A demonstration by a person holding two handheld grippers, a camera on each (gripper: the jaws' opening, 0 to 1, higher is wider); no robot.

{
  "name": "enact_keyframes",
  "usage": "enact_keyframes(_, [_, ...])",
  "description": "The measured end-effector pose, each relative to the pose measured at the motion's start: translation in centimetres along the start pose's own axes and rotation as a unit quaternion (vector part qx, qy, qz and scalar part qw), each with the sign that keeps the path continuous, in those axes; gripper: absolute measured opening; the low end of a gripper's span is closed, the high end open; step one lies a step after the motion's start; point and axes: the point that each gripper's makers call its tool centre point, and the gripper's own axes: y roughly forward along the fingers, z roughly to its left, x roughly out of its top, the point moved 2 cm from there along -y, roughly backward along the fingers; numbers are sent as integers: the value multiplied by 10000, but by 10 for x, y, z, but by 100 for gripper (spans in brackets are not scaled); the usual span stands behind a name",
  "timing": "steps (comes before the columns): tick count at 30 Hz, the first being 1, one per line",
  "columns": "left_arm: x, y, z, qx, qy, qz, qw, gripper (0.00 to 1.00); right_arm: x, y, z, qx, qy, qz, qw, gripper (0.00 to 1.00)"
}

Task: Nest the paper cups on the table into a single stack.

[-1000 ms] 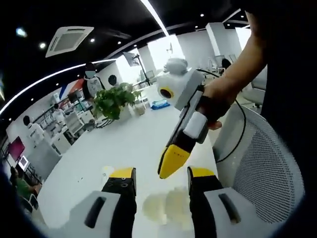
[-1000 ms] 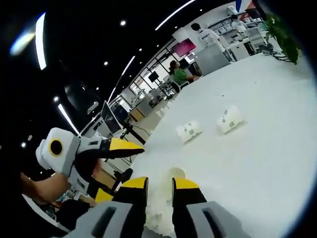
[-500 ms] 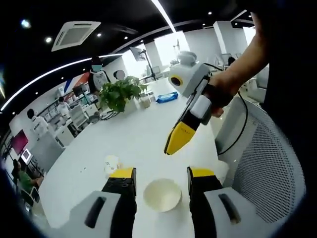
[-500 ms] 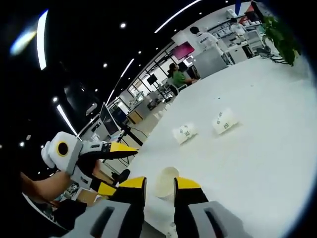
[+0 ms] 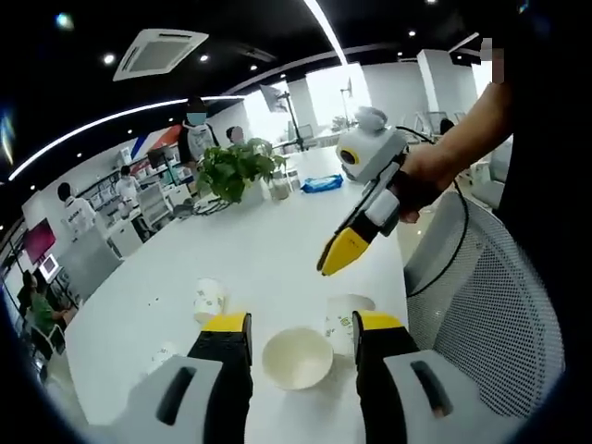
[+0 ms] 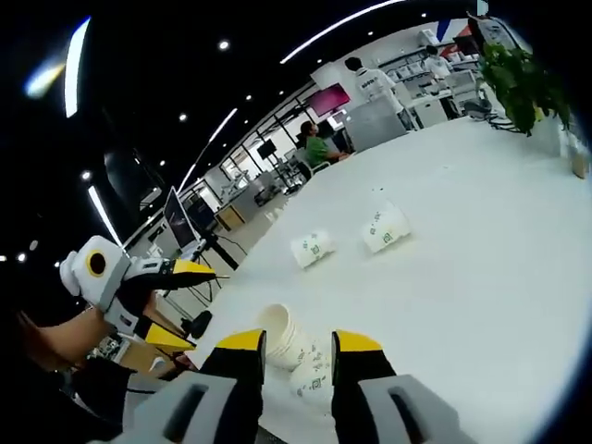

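Note:
Several white paper cups with green print lie on the white table point(image 5: 268, 250). One cup point(image 5: 296, 357) lies with its mouth toward the left gripper view, between the jaws of my left gripper point(image 5: 298, 324), which is open and not touching it. A second cup point(image 5: 348, 314) lies beside it, and two more cups point(image 5: 208, 298) point(image 5: 162, 355) lie to the left. My right gripper point(image 5: 338, 259) hovers above the near pair, held by a hand. In the right gripper view, my right gripper point(image 6: 299, 342) is open over the near cups point(image 6: 282, 333) point(image 6: 314, 370). Two cups point(image 6: 312, 248) point(image 6: 384, 227) lie farther off. The left gripper point(image 6: 185, 305) shows at the left.
A potted plant point(image 5: 233, 169) and a blue object point(image 5: 322, 183) stand at the table's far end. A mesh chair point(image 5: 481, 305) sits by the table's right edge. People stand and sit around desks in the background. The table edge runs just below the near cups.
Both cameras have pulled back, so more of the table and more cups show. The right gripper has lifted away from the near cups and its jaws stand a little wider.

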Motion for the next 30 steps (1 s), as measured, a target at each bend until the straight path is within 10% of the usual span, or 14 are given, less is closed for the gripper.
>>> enact_keyframes(13, [-9,-20,10,442,-864,-210,9951,54,-27,-7,-16,-283,109,519,9982,27])
enact_keyframes(21, [-23,-31,7,627,-1062,-121,9923,58,-72,-6,-20,-71,933,1176,9886,28])
enact_keyframes(30, [-29,-36,3,717,-1132,-45,9910,62,-82,3,-15,94,1356,1248,9828,16])
